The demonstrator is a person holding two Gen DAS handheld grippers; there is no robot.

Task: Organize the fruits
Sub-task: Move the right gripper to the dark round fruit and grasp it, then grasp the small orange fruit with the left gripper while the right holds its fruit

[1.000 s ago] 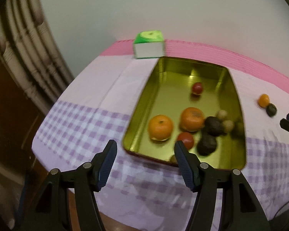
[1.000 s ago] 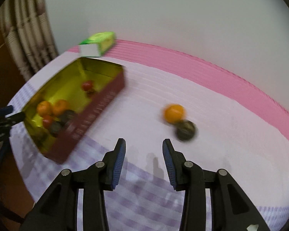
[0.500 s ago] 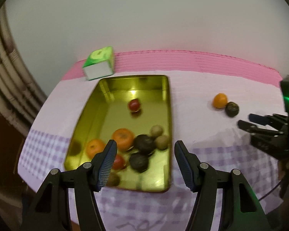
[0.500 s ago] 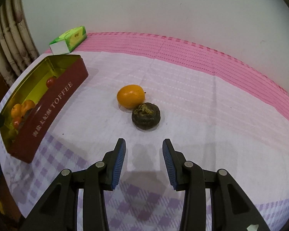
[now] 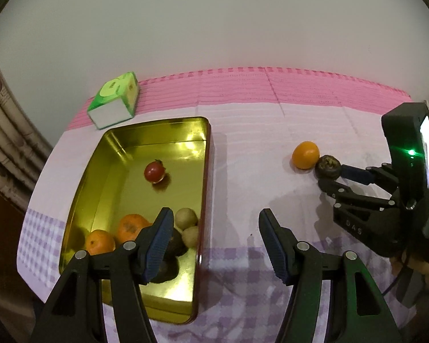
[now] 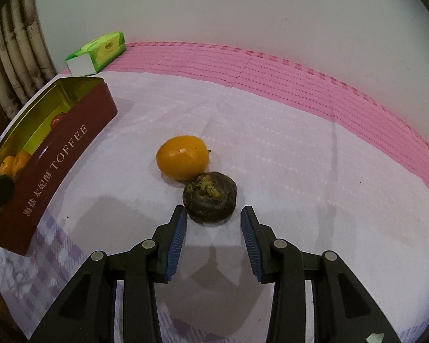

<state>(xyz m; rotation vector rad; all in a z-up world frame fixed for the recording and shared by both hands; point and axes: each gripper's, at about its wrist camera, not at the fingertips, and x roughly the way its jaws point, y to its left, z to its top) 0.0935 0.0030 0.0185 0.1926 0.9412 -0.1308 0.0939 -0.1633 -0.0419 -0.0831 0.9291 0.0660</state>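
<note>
While the right claw (image 6: 213, 214) stands released just short of the dark wrinkled fruit (image 6: 209, 197), its fingertips flank the near side of that fruit without touching. Directly beyond, the orange fruit (image 6: 183, 157) touches the dark one. To the left lies the tin (image 6: 57, 154) holding further fruits. The left claw (image 5: 216, 223) stands released, above the tin's right edge on the surface (image 5: 257, 131).

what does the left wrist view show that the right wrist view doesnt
Only the left wrist view looks down into the tin, showing the cherry tomato and two pale round fruits, plus the right tool from outside. Only the right wrist view shows the tin's TOFFEE lettering. Both show the orange fruit touching the dark wrinkled fruit, and the green box.
</note>
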